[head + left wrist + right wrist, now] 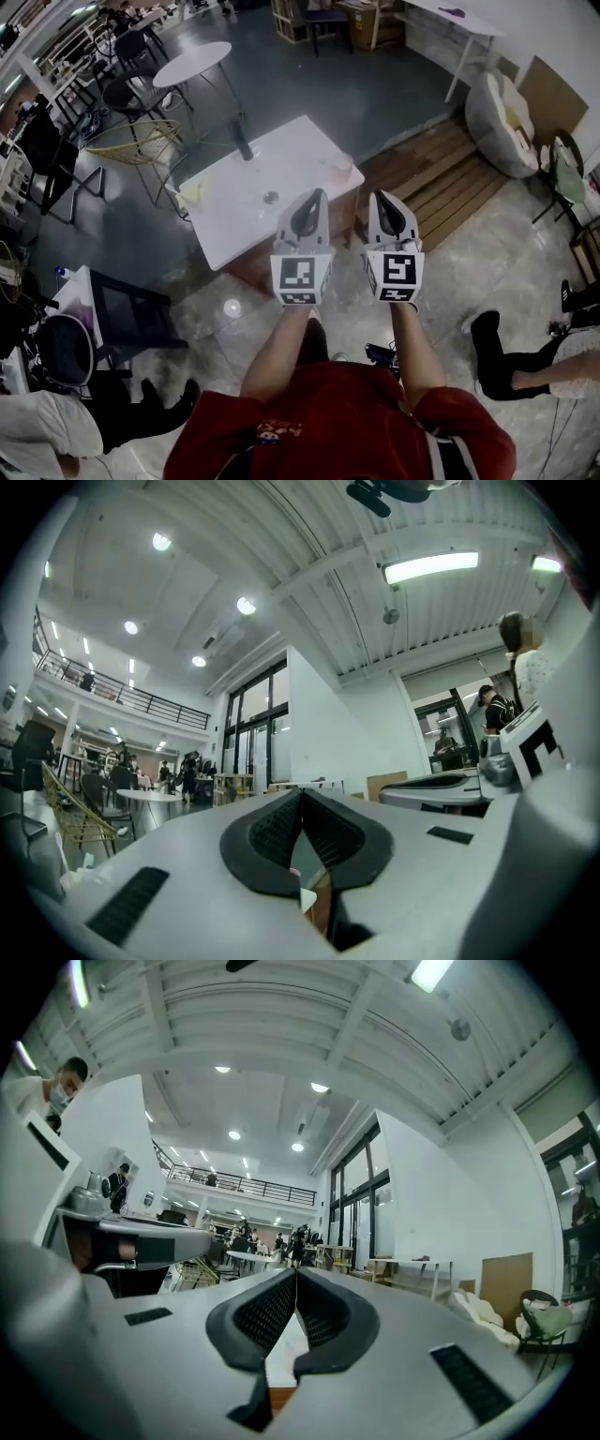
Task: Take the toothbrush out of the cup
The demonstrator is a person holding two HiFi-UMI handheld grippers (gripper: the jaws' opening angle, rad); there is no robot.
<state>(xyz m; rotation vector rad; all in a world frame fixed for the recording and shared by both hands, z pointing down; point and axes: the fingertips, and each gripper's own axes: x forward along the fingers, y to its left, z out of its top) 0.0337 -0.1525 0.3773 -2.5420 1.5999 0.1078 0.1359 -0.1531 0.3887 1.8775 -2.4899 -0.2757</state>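
A white square table (246, 217) stands ahead of me in the head view. Near its right corner sits a small pale cup (341, 167); it is too small to show a toothbrush. My left gripper (315, 195) and right gripper (382, 197) are held side by side in the air before the table's near edge, short of the cup. In the left gripper view the left gripper (302, 794) has its black pads together with nothing between them. The right gripper (296, 1274) looks the same in its own view, pointing about level across the room.
On the table stand a dark upright cylinder (242, 141), a small round thing (271, 197) and a yellow item (192, 192). A wooden pallet floor (441, 178) lies to the right, a wire chair (136, 141) to the left. A seated person's legs (506, 361) are at right.
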